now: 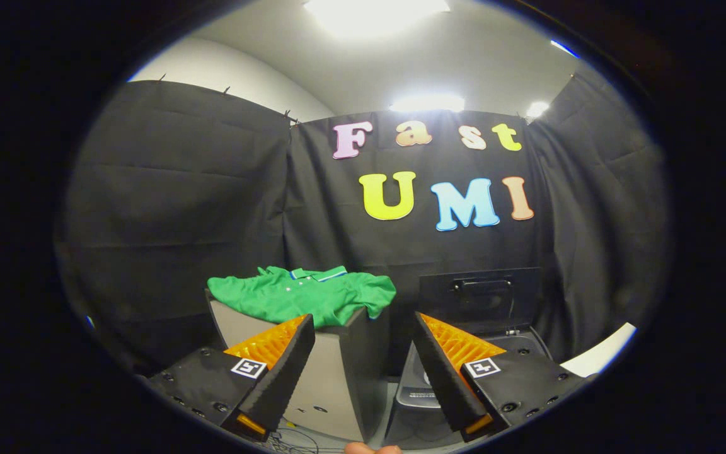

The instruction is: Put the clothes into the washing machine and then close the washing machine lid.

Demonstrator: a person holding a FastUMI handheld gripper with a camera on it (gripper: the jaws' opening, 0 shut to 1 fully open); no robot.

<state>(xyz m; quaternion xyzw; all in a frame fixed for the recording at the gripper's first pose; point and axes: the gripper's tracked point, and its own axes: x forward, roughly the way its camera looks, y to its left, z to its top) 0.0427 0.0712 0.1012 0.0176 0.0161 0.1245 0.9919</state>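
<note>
A green polo shirt (303, 294) lies spread on top of a grey box-like stand (331, 372), beyond my left finger. To the right of the stand is the washing machine (420, 394), dark, with its lid (479, 296) standing up open against the cloth wall. My gripper (363, 334) is open, its fingers wide apart with nothing between them. The left finger (281, 372) is in front of the stand below the shirt, and the right finger (448, 372) is over the machine's top.
Black cloth walls close in the booth at the back and both sides. A white surface edge (599, 356) shows to the right of the machine. Cables lie on the floor below the stand (293, 435). A fingertip (369, 449) shows beneath the fingers.
</note>
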